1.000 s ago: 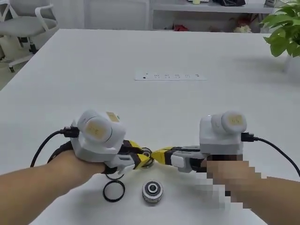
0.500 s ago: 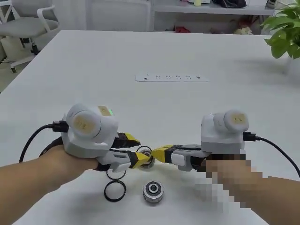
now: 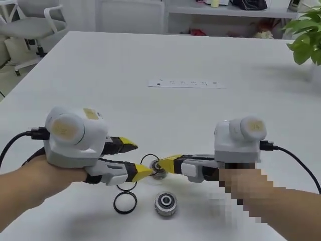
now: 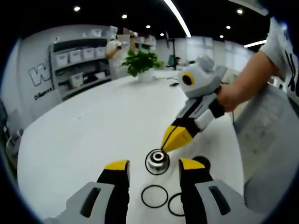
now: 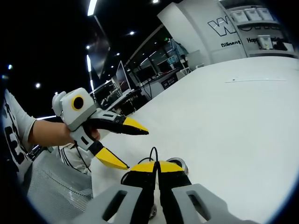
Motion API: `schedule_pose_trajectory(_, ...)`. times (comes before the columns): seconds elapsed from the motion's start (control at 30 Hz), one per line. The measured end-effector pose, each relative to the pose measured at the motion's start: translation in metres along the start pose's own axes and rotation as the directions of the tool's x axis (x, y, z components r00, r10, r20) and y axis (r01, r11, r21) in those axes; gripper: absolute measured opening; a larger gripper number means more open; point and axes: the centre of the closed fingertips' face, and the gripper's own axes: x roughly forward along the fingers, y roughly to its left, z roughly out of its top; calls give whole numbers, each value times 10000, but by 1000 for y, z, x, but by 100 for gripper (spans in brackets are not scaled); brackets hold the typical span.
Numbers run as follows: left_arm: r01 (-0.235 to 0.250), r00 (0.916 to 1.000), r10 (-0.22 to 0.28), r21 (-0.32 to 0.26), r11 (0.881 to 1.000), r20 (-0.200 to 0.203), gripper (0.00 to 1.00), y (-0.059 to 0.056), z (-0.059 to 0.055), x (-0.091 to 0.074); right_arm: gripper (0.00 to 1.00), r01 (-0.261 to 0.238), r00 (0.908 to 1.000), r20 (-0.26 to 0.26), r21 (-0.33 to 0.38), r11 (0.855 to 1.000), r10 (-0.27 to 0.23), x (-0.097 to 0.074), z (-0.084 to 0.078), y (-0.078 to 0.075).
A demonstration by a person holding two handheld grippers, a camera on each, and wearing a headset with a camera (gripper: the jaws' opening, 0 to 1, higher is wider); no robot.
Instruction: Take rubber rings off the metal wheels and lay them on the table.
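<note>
A small metal wheel (image 3: pixel 158 169) lies on the white table (image 3: pixel 165 60) between both grippers; it is also in the left gripper view (image 4: pixel 157 161). A thin black rubber ring (image 3: pixel 148 161) loops up beside it. My right gripper (image 3: pixel 163 164) comes in from the right, shut, pinching that ring (image 5: pixel 152 155) at the wheel (image 5: pixel 179 163). My left gripper (image 3: pixel 138 158) stands open just left of the wheel, with nothing between its fingers (image 4: pixel 117 166). A second wheel (image 3: pixel 165 203) and two loose rings (image 3: pixel 125 202) (image 3: pixel 126 186) lie nearer me.
A flat power strip (image 3: pixel 185 84) sits mid-table. A green plant (image 3: pixel 307 35) stands at the far right, an office chair (image 3: pixel 30 20) beyond the far left corner. Cables trail from both grippers.
My left gripper has opened and drawn back left from the wheel. The right gripper has stayed shut at the wheel. The head camera shifted slightly.
</note>
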Motion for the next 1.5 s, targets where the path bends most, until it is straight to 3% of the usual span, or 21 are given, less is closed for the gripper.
schedule_pose_trajectory(0.3, -273, 9992, 285, -419, 9987, 289, 53, 3, -5, -19, 0, -223, 9997, -31, 44, 9997, 223, 7, 0, 10)
schedule_pose_trajectory(0.73, -715, 9969, 735, -689, 9951, 266, 58, 11, -19, -46, 0, -584, 9980, -257, 70, 9983, 585, 22, -2, 24)
schedule_pose_trajectory(1.5, -1024, 9944, 1046, -1060, 9891, 152, 59, 12, -38, -62, 0, -776, 9937, -783, 409, 9961, 806, 43, -20, 34)
